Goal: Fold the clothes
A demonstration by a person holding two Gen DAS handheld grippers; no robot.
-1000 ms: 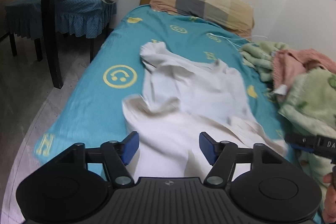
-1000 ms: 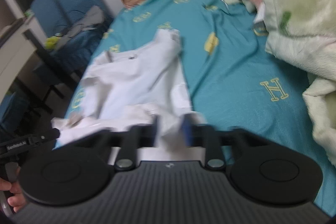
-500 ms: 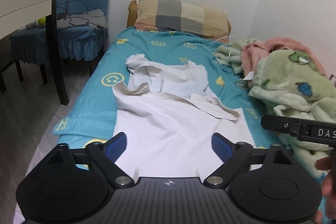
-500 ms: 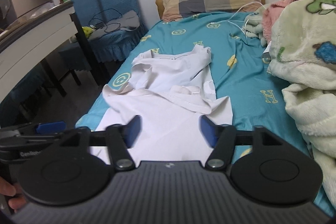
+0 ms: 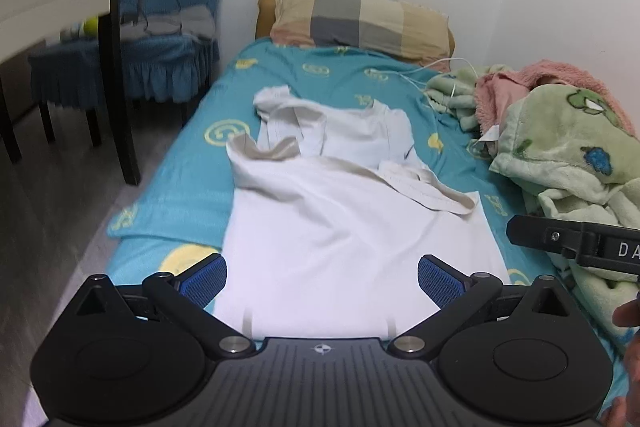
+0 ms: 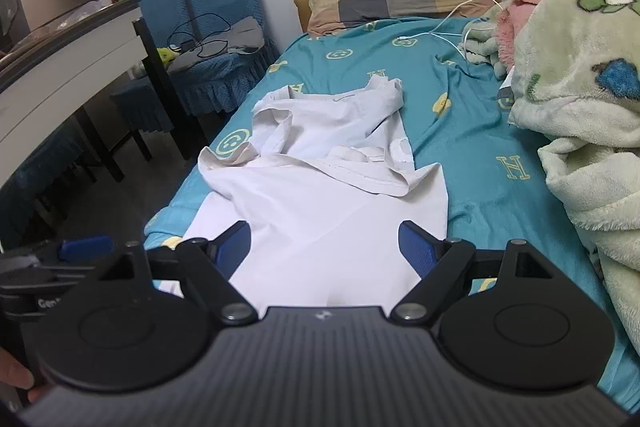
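Note:
A white T-shirt (image 5: 344,227) lies on the teal bed sheet (image 5: 192,179), its near part smooth and flat, its far part bunched with a sleeve folded across. It also shows in the right wrist view (image 6: 332,195). My left gripper (image 5: 322,285) is open and empty, hovering above the shirt's near hem. My right gripper (image 6: 325,250) is open and empty, also over the near part of the shirt. The right gripper's body (image 5: 576,247) shows at the right edge of the left wrist view. The left gripper (image 6: 60,259) shows at the left of the right wrist view.
A plaid pillow (image 5: 360,19) lies at the bed's head. Green and pink blankets (image 5: 568,147) are heaped along the right side, with a white cable (image 6: 452,27) near them. Blue chairs (image 5: 160,27) and a table (image 6: 60,67) stand left of the bed.
One second ago my right gripper was shut on the shirt. It let go, both grippers opened wide and pulled back from the bed. The shirt now lies spread flat.

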